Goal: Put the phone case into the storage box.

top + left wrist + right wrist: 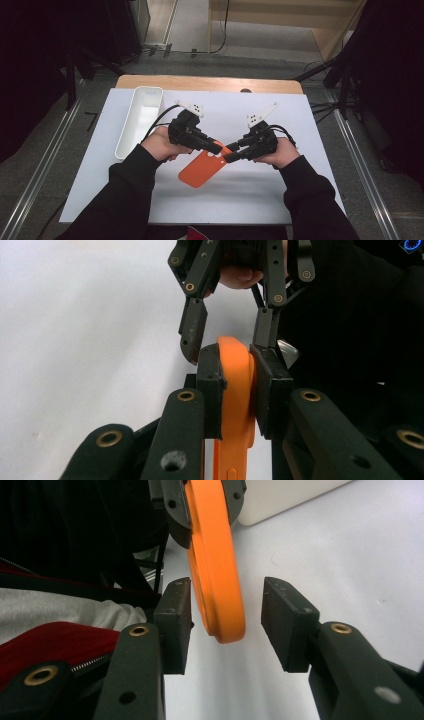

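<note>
orange case (202,169): smooth matt plastic | tray (141,117): glossy white plastic | table (210,83): wood edge

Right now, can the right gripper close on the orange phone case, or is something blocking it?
Probably yes. The orange phone case, clamped by the left gripper, already sits between the open pads of the right gripper, with nothing between.

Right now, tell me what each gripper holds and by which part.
The left gripper clamps the orange phone case by its end edge. The right gripper holds nothing: its jaws straddle the case's edge with gaps.
</note>
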Action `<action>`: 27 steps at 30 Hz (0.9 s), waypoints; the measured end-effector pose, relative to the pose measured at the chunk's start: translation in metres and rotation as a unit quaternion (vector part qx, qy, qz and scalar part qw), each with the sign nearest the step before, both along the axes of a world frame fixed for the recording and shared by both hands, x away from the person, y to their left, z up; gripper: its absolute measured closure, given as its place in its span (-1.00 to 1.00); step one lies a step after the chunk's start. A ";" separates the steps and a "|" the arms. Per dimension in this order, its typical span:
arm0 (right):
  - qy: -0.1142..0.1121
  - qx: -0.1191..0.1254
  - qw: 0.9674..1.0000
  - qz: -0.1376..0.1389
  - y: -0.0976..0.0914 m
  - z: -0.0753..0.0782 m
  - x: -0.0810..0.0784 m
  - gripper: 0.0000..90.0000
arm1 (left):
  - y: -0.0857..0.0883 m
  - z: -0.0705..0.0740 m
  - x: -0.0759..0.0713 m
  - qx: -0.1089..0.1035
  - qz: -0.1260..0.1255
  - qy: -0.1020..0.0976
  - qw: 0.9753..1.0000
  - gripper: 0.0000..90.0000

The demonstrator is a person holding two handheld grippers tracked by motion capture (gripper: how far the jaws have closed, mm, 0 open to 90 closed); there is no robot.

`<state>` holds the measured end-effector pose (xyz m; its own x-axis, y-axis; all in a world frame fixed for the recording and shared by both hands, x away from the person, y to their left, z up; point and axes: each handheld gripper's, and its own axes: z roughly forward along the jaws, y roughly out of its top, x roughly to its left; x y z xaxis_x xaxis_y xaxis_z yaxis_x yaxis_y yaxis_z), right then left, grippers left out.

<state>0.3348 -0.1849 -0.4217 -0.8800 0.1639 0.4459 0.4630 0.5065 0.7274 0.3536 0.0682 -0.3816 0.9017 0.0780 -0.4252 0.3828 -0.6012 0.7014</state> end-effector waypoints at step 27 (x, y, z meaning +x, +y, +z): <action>-0.008 0.019 0.999 0.028 -0.002 -0.002 -0.001 0.61 | -0.001 -0.001 -0.003 -0.012 -0.017 -0.018 1.000 0.69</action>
<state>0.3333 -0.1868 -0.4236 -0.8939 0.0985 0.4374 0.4239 0.5032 0.7530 0.3503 0.0672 -0.3821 0.9183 0.0383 -0.3941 0.3374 -0.5964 0.7283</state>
